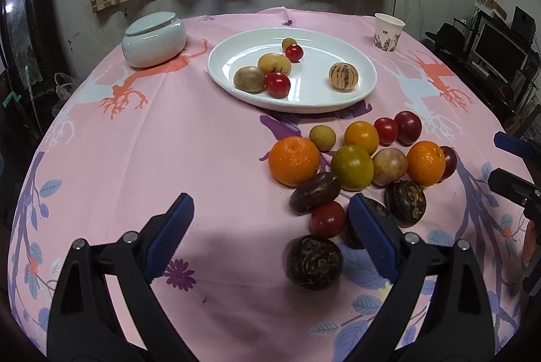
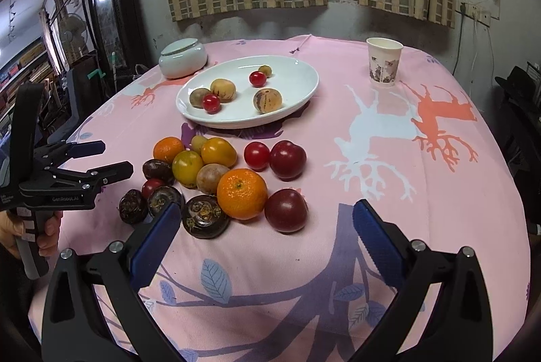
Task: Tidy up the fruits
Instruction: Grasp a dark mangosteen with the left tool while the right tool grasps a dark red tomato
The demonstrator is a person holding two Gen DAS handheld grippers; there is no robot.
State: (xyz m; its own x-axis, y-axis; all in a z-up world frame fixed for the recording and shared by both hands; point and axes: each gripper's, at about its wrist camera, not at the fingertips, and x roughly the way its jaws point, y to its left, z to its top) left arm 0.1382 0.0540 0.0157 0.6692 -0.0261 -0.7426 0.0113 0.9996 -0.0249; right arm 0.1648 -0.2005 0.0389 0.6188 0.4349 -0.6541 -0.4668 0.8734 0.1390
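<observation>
Left to right: we hold the left tool (image 1: pixel 270 220) wide and empty, the dark ridged fruit (image 1: pixel 314 261) lying between its tips, nearest the right one. Round, it has no long axis; its whorled end faces us. The right tool (image 2: pixel 265 226), likewise wide and empty, faces the pile (image 2: pixel 216 172) before the white plate (image 2: pixel 304 91) on the surface (image 2: pixel 405 226).

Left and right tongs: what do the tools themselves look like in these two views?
Both match: the left tongs and right tongs have black plastic arms with silver rivets and ridged blue pads on the fingers. Seen side-on from the right wrist view, the left tool has a black body lettered "GenRobot.AI" in white, a curved black guard, and a grey pistol handle with white buttons. No cables or sleeves are visible.
</observation>
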